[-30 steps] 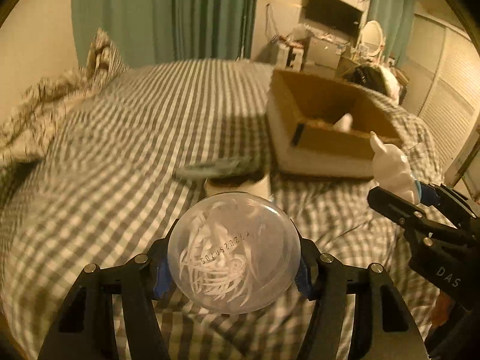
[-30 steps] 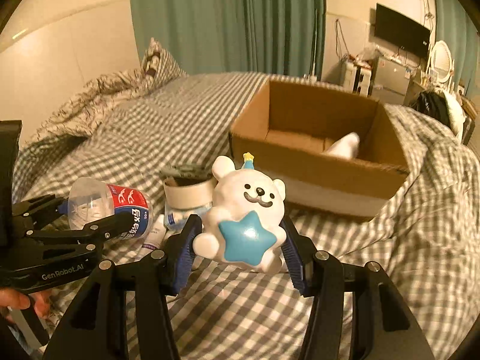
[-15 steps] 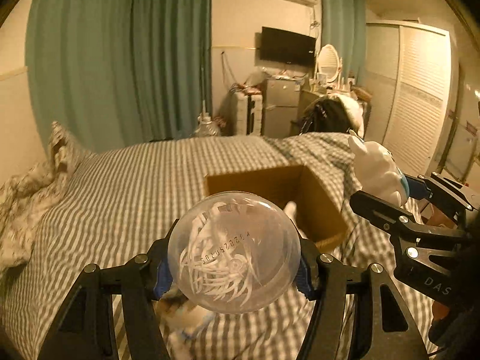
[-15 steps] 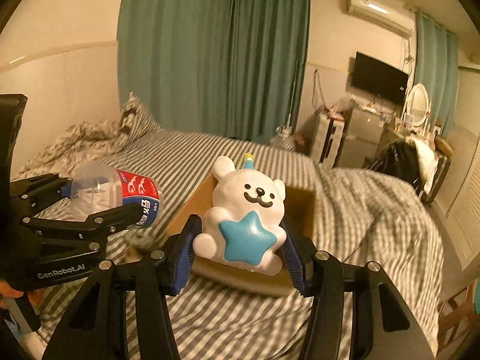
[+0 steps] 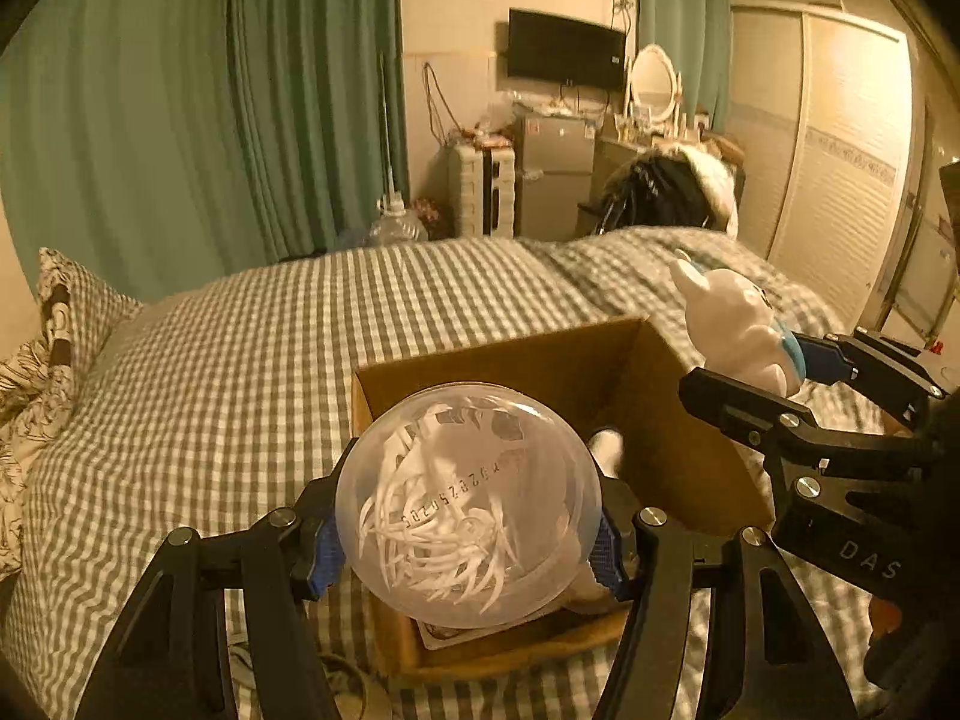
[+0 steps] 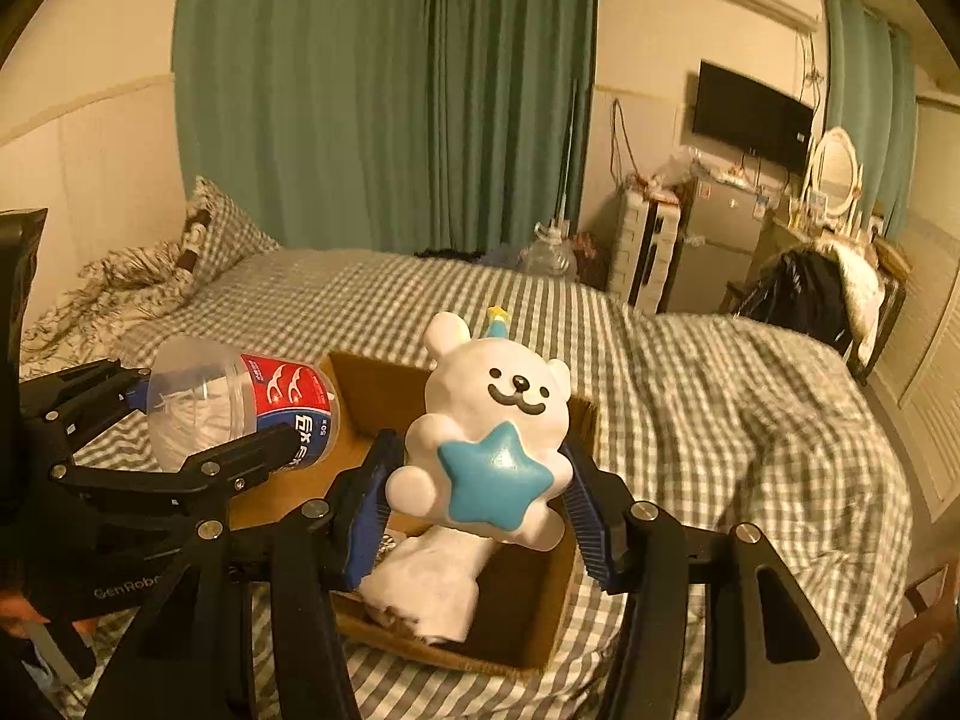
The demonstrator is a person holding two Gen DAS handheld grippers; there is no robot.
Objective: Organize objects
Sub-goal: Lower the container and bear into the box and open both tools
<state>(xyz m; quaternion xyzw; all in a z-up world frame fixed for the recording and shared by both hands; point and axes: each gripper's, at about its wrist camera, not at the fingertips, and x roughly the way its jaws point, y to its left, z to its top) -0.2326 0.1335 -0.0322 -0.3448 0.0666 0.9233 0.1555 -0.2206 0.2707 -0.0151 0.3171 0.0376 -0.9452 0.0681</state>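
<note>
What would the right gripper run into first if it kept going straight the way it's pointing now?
Probably the white cloth bundle lying inside the open brown cardboard box; depth is hard to judge.

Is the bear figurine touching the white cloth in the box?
Cannot tell. In the right wrist view the bear figurine, clamped in the right gripper, overlaps the white cloth in the cardboard box; no gap or contact shows.
</note>
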